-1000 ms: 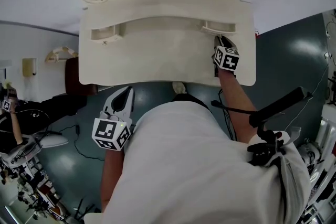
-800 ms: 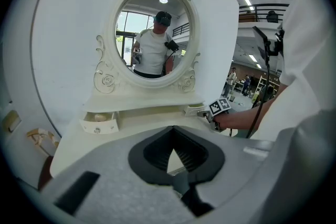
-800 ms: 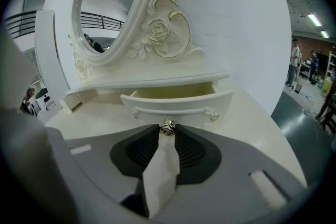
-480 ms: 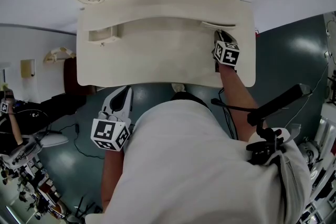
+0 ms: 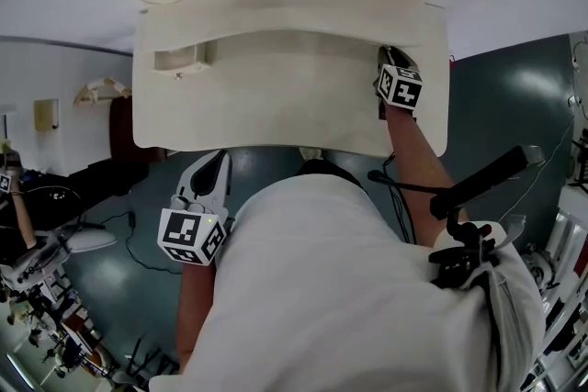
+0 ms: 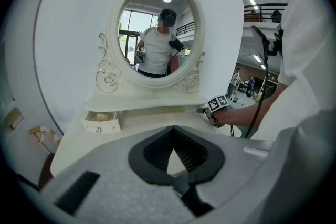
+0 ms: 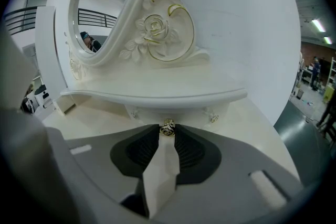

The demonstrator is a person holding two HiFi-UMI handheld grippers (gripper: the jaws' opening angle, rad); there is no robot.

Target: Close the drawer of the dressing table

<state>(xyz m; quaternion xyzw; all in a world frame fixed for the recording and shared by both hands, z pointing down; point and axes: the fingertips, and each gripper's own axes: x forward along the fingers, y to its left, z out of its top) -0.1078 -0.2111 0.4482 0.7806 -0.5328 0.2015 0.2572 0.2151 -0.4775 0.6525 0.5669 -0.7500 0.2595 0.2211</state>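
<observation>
Jaws of the right gripper (image 5: 390, 58) pinched the rose knob (image 7: 168, 127) of the drawer (image 7: 184, 113), whose front sat just under the shelf at 1 o'clock on the dressing table (image 5: 276, 106). The left gripper (image 5: 219, 162), jaws pressed together and empty, hung off the table's near edge at 7 o'clock.

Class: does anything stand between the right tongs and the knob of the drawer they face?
Nothing visible does. The knob is already held between the tips of the right tongs, and the drawer front behind it sits unobstructed under the shelf.
</observation>
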